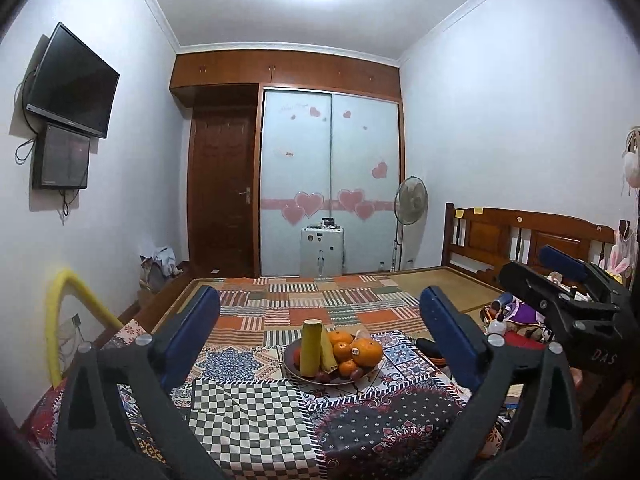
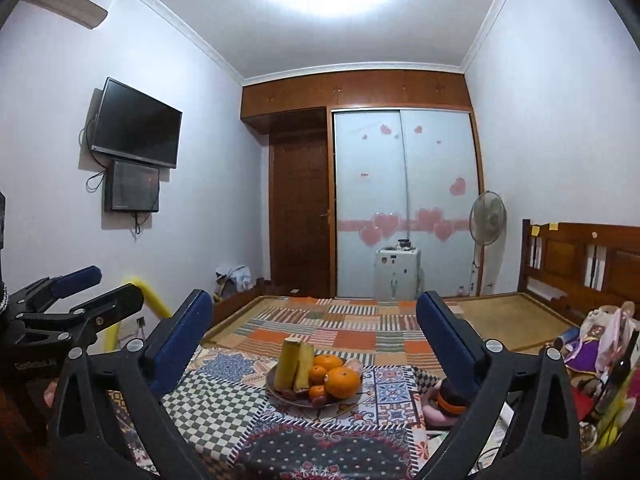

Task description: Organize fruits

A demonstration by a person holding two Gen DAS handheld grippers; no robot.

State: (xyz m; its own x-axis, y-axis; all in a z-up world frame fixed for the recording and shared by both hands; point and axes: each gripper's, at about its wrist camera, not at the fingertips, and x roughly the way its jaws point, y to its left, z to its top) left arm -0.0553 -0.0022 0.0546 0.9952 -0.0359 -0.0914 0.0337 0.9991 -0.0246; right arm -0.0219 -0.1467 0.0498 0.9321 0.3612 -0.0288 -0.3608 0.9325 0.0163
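Both the left tongs (image 1: pixel 320 336) and right tongs (image 2: pixel 314 336) are held wide open, empty, above the patterned desk (image 1: pixel 248 420). Ahead, oranges (image 1: pixel 366 352) are piled on a plate (image 1: pixel 290 364) on it.

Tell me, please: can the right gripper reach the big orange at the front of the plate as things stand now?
Probably yes. The right gripper is open, its fingers spread wide, and the big orange sits at the plate's near edge with only patterned cloth before it.

Home bedroom: bed (image 1: pixel 520 240), wardrobe (image 1: pixel 332 184).
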